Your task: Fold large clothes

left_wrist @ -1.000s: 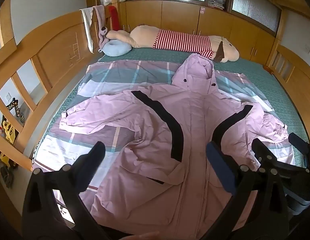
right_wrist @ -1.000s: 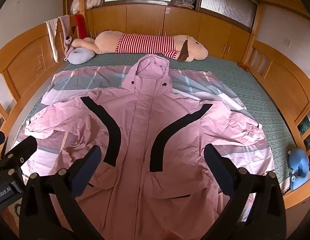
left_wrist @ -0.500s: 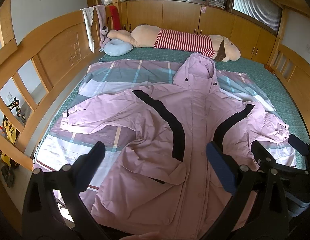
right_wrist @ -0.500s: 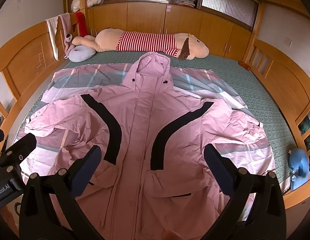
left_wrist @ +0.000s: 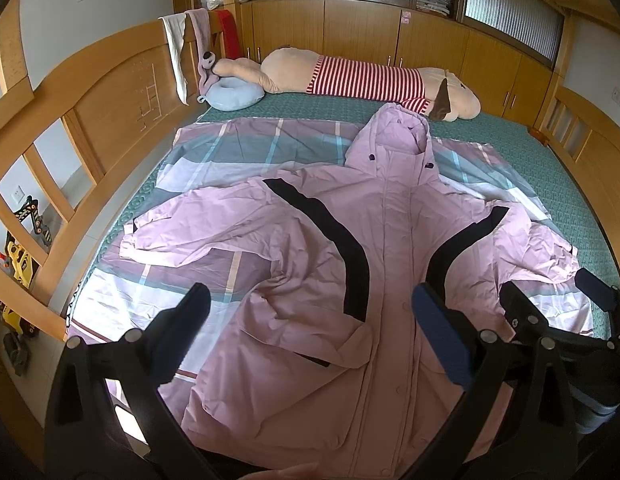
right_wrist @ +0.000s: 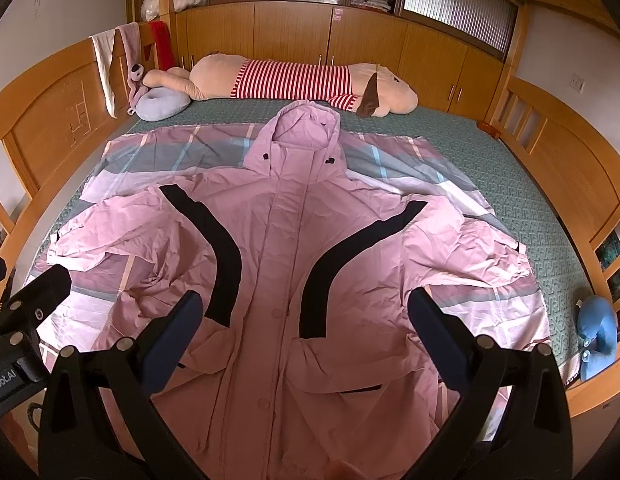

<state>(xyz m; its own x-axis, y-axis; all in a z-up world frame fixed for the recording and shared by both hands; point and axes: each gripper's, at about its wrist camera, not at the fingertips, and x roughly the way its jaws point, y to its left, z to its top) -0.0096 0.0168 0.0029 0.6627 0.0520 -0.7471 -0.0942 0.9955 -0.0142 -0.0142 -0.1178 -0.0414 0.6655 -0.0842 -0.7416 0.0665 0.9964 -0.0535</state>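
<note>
A large pink hooded jacket (left_wrist: 394, 240) with two black curved stripes lies front-up and spread out on a checked sheet (left_wrist: 237, 152) on the bed; it fills the right wrist view (right_wrist: 285, 248) too. Both sleeves are spread to the sides and wrinkled. My left gripper (left_wrist: 310, 324) is open and empty, above the jacket's lower left part. My right gripper (right_wrist: 305, 320) is open and empty, above the jacket's lower middle. The right gripper shows at the right edge of the left wrist view (left_wrist: 558, 312).
A long plush toy (left_wrist: 350, 80) in a striped shirt lies along the far side of the bed. A blue neck pillow (left_wrist: 233, 94) lies at the far left. Wooden bed rails (left_wrist: 89, 128) stand on both sides. Another blue pillow (right_wrist: 598, 332) sits at the bed's right edge.
Both grippers have drifted slightly, so the jacket sits a little lower in view. The jacket has not moved and both grippers stay open.
</note>
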